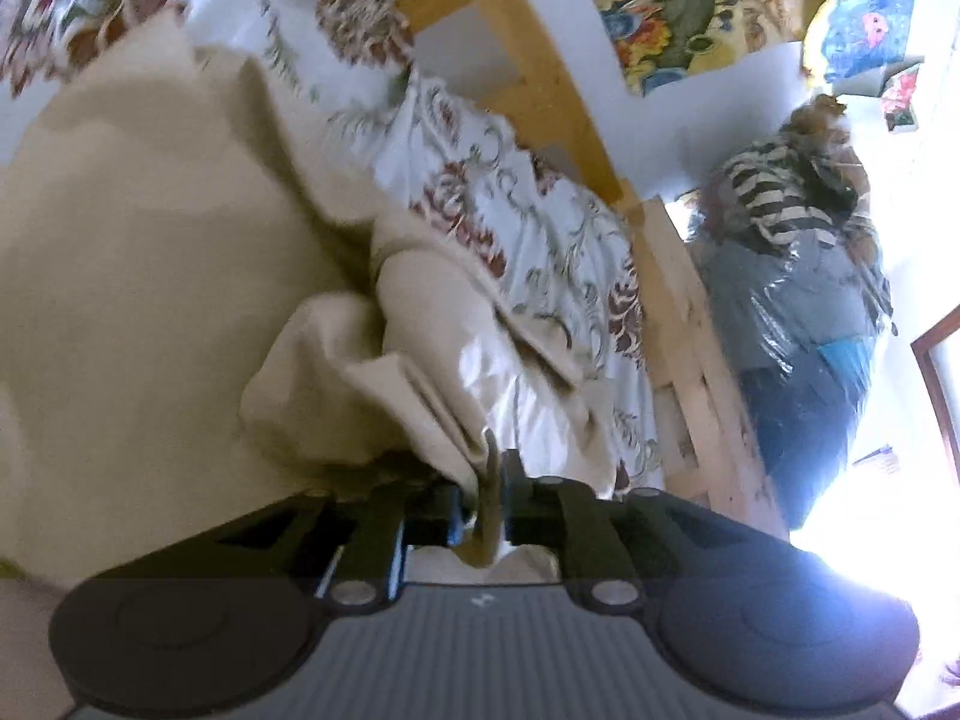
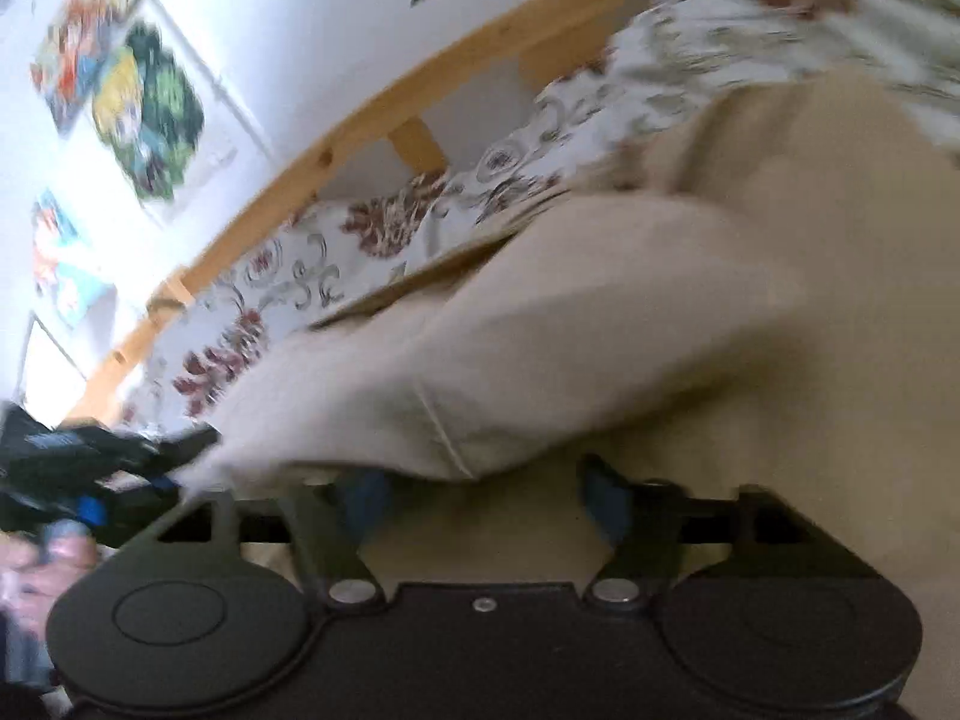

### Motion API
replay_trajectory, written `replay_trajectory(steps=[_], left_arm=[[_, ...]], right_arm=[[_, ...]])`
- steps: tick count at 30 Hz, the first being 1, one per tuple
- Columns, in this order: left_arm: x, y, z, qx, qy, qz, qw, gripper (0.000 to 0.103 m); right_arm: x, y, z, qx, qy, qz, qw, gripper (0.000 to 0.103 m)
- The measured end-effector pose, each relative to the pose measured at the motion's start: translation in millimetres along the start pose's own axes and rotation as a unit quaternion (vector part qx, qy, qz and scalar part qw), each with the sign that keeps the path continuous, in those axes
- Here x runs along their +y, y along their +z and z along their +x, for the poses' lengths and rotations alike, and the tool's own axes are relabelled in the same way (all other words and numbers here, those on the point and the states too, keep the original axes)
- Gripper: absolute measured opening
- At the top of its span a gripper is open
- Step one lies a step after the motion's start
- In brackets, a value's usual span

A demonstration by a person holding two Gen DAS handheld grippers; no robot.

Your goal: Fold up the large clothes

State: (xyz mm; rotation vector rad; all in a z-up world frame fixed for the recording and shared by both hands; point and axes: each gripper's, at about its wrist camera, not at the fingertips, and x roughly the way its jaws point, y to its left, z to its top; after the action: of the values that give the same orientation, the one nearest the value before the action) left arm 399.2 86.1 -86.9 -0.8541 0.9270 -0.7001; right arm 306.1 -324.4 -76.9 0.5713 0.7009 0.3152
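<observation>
A large beige garment (image 1: 150,228) lies on a bed with a floral sheet (image 1: 540,228). My left gripper (image 1: 486,480) is shut on a bunched fold of the beige garment, which runs up and left from the fingers. In the right wrist view the same beige garment (image 2: 630,312) fills the middle and right. My right gripper (image 2: 486,492) is open, its blue-padded fingers (image 2: 606,498) wide apart, with a seamed fold of the cloth lying over and between them. The left gripper (image 2: 90,468) shows at the left edge of that view.
A wooden bed frame (image 1: 540,60) runs behind the bed; it also shows in the right wrist view (image 2: 372,108). Colourful pictures (image 2: 150,108) hang on the white wall. A pile of plastic-wrapped things (image 1: 798,312) with a striped cloth stands beside the bed.
</observation>
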Motion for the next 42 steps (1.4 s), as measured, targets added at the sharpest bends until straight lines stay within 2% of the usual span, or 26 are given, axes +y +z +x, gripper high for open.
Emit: replay_trajectory(steps=[2, 3, 5, 6, 8, 9, 10, 12, 13, 14, 15, 16, 17, 18, 19, 20, 22, 24, 26, 28, 29, 31, 34, 38, 41, 42], left_arm=[[5, -2, 3, 0.004, 0.007, -0.012, 0.9999, 0.021], [7, -3, 4, 0.005, 0.012, -0.014, 0.9998, 0.024], [7, -3, 3, 0.004, 0.019, -0.014, 0.9997, 0.028], [7, -4, 2, 0.003, 0.019, -0.016, 0.9997, 0.03], [8, -5, -2, 0.003, 0.015, -0.022, 0.9996, 0.043], [9, -5, -4, 0.001, 0.015, -0.026, 0.9996, 0.055], [10, -4, -7, -0.005, 0.016, -0.03, 0.9994, 0.061], [15, -1, -16, -0.024, 0.006, -0.051, 0.9984, 0.067], [20, 2, -20, -0.034, 0.002, -0.068, 0.9971, 0.073], [23, 6, -21, -0.041, 0.006, -0.081, 0.9958, 0.074], [28, 11, -20, -0.048, 0.013, -0.094, 0.9943, 0.073], [31, 16, -17, -0.05, 0.022, -0.103, 0.9932, 0.071], [34, 23, -12, -0.048, 0.033, -0.115, 0.9917, 0.063], [35, 30, -4, -0.043, 0.038, -0.122, 0.9909, 0.035], [34, 37, 3, -0.038, 0.045, -0.12, 0.991, 0.018], [29, 43, 7, -0.047, 0.059, -0.108, 0.9912, 0.013], [6, 58, 12, -0.077, 0.087, -0.045, 0.9922, 0.005], [-17, 71, 7, -0.122, 0.089, 0.011, 0.9885, 0.003], [-38, 74, -4, -0.164, 0.08, 0.074, 0.9804, 0.003], [-52, 64, -6, -0.174, 0.098, 0.15, 0.9682, 0.003], [-49, 53, -4, -0.165, 0.111, 0.172, 0.9647, 0.003], [-32, 34, 1, -0.137, 0.131, 0.173, 0.9666, 0.003], [2, 3, 3, -0.1, 0.154, 0.134, 0.9738, 0.003], [13, -18, 1, -0.08, 0.169, 0.13, 0.9738, 0.004], [7, -11, 3, -0.074, 0.191, 0.128, 0.9705, 0.015], [4, -10, 1, -0.077, 0.201, 0.125, 0.9685, 0.025]], right_arm=[[-13, 6, -24, -0.033, 0.001, 0.042, 0.999, 0.086], [-15, 12, -31, -0.05, 0.001, 0.053, 0.997, 0.093], [-21, 26, -29, -0.065, -0.001, 0.073, 0.995, 0.102], [-23, 32, -23, -0.068, -0.007, 0.089, 0.994, 0.102], [-31, 45, -5, -0.069, -0.028, 0.137, 0.988, 0.102], [-37, 49, 3, -0.068, -0.039, 0.169, 0.982, 0.102], [-42, 53, 7, -0.071, -0.046, 0.195, 0.977, 0.099], [-45, 56, 15, -0.081, -0.055, 0.212, 0.972, 0.076], [-44, 58, 18, -0.084, -0.06, 0.206, 0.973, 0.071], [-41, 58, 17, -0.086, -0.066, 0.195, 0.975, 0.06], [-39, 58, 17, -0.089, -0.064, 0.183, 0.977, 0.042], [-35, 58, 17, -0.088, -0.062, 0.167, 0.98, 0.034], [-32, 58, 16, -0.086, -0.064, 0.159, 0.981, 0.024], [-31, 60, 16, -0.085, -0.061, 0.156, 0.982, 0.017], [-30, 63, 16, -0.085, -0.057, 0.153, 0.983, 0.014], [-27, 68, 18, -0.085, -0.059, 0.149, 0.983, 0.011], [-21, 79, 21, -0.088, -0.052, 0.129, 0.986, 0.008], [-8, 92, 21, -0.106, -0.043, 0.092, 0.989, 0.007], [8, 101, 18, -0.134, -0.033, 0.038, 0.99, 0.006], [20, 98, 10, -0.152, -0.036, -0.022, 0.987, 0.006], [23, 92, 6, -0.152, -0.039, -0.05, 0.986, 0.006], [22, 74, 4, -0.133, -0.059, -0.097, 0.985, 0.006], [3, 40, 9, -0.083, -0.098, -0.116, 0.985, 0.006], [-8, 10, 1, -0.077, -0.122, -0.118, 0.982, 0.006], [-11, 4, 2, -0.08, -0.127, -0.106, 0.983, 0.008], [-10, 5, 1, -0.079, -0.13, -0.105, 0.983, 0.013]])
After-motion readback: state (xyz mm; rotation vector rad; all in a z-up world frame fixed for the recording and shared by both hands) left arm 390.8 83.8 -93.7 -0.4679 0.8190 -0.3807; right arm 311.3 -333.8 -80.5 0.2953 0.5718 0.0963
